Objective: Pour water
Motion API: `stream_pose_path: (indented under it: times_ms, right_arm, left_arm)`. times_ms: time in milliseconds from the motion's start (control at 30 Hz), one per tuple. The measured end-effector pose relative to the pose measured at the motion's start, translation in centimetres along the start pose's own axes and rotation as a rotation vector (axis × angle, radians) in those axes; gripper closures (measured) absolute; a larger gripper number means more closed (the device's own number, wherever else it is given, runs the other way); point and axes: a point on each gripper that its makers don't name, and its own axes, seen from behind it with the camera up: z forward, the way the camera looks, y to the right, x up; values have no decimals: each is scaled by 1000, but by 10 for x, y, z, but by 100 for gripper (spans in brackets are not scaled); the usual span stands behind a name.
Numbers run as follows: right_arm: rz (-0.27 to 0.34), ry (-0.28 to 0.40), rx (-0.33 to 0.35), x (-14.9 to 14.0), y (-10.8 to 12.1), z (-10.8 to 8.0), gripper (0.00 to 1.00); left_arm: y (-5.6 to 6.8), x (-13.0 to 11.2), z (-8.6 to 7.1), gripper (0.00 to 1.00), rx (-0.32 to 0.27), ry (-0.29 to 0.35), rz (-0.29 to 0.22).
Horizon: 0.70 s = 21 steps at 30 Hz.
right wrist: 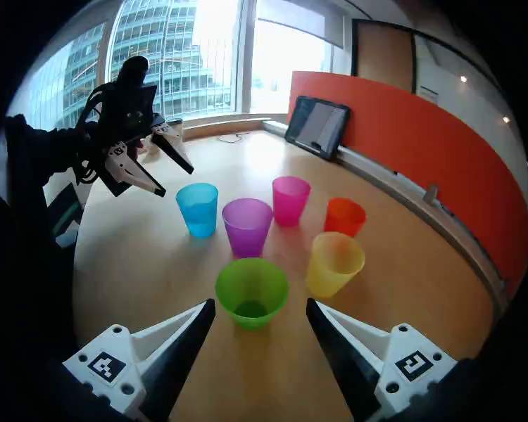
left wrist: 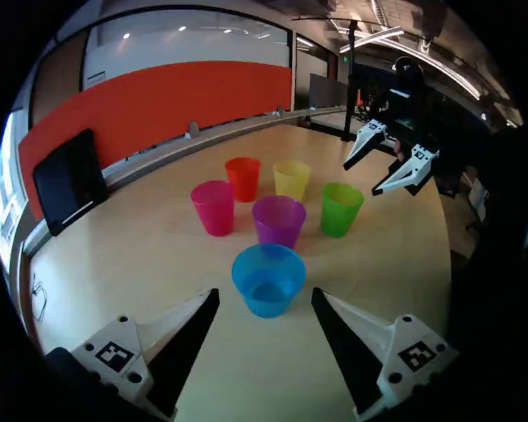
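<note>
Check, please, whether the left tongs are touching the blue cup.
Apart. The left gripper view shows bare table on either side of the blue cup, between it and the open left tongs.

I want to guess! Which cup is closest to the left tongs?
The blue cup, right before the left tongs; even the purple cup stands farther back.
</note>
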Motion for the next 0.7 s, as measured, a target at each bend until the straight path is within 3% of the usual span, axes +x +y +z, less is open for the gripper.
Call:
stream_pose_path:
  times_ms: [400,700]
  right_arm:
    - [-2,-34,28,-16,-6,19,0]
    - [0,-45,49,-21,-11,38,0]
  left_arm:
    - [-1,-19,21,3,-14,-61,2]
    - [2,-19,38,2,-40,-65,-3]
